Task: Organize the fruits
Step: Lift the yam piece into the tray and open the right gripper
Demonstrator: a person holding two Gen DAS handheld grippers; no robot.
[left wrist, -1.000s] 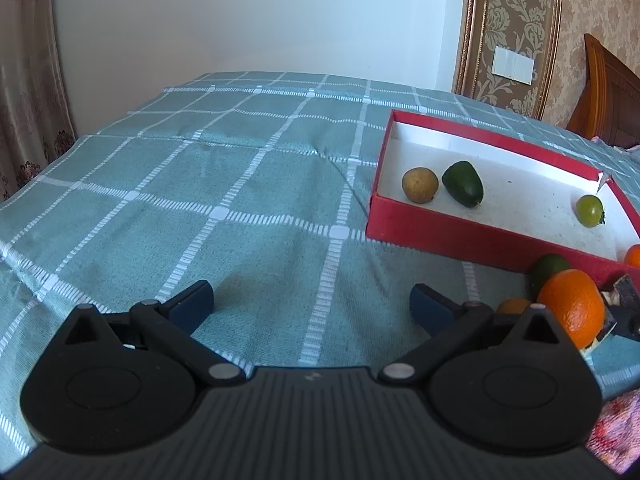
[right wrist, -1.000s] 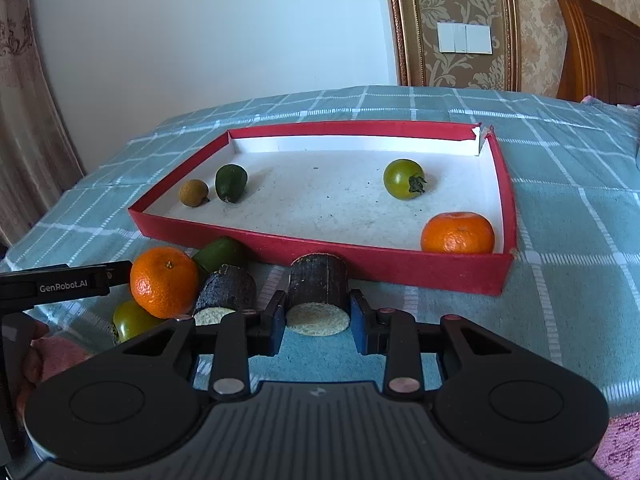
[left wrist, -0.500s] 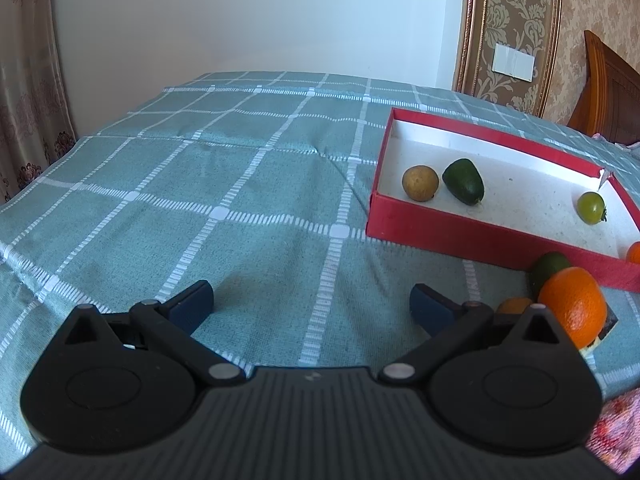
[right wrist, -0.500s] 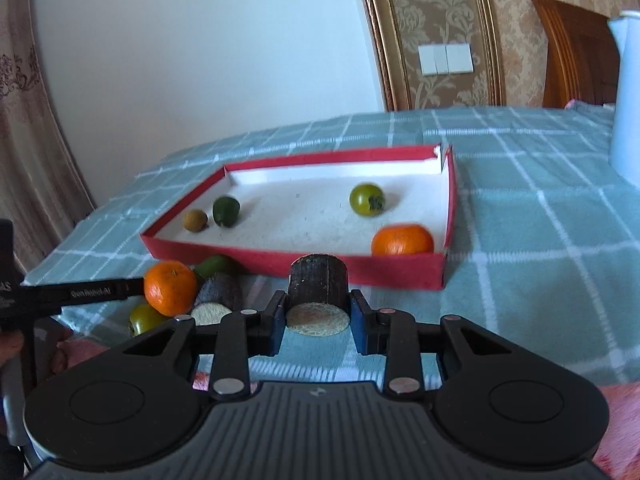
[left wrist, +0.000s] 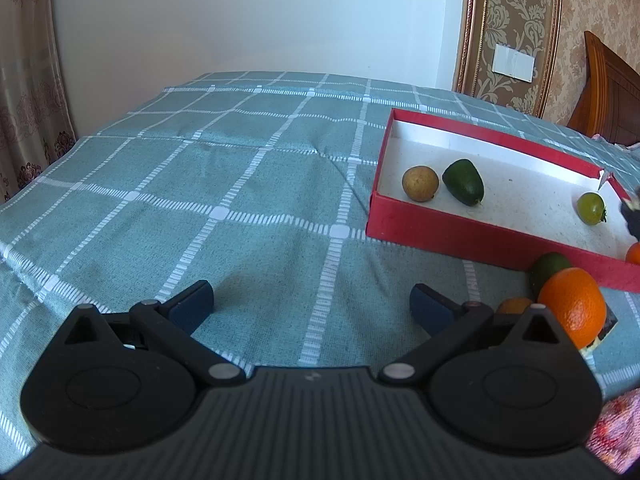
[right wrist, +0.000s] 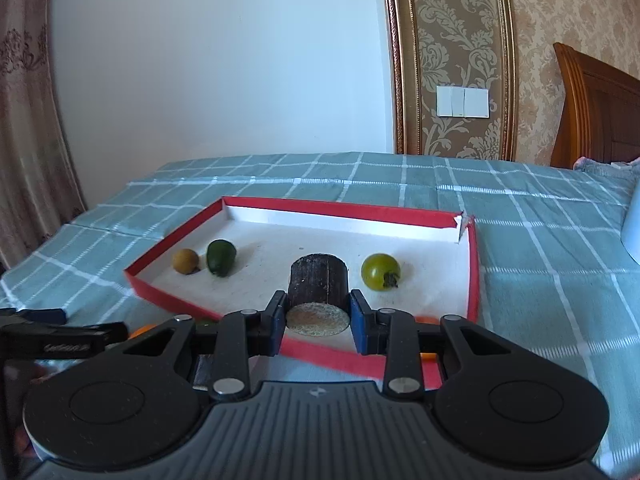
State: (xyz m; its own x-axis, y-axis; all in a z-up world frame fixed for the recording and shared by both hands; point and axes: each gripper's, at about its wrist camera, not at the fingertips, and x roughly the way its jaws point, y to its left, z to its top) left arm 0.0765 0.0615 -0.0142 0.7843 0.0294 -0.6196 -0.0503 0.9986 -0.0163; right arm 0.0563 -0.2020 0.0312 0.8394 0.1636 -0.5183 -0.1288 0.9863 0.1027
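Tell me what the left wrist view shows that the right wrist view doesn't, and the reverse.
Left wrist only: the open left hand-held gripper over bare cloth, a whole orange and a dark green fruit lying outside the box.

Right wrist only: the right hand-held gripper shut on a dark cut cane piece, above the box's near edge.

Both: the red box, with its brown round fruit, dark green fruit and green tomato.

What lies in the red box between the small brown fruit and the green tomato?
In the right wrist view, a dark green fruit lies beside the brown fruit; the held dark cylinder piece stands before the green tomato.
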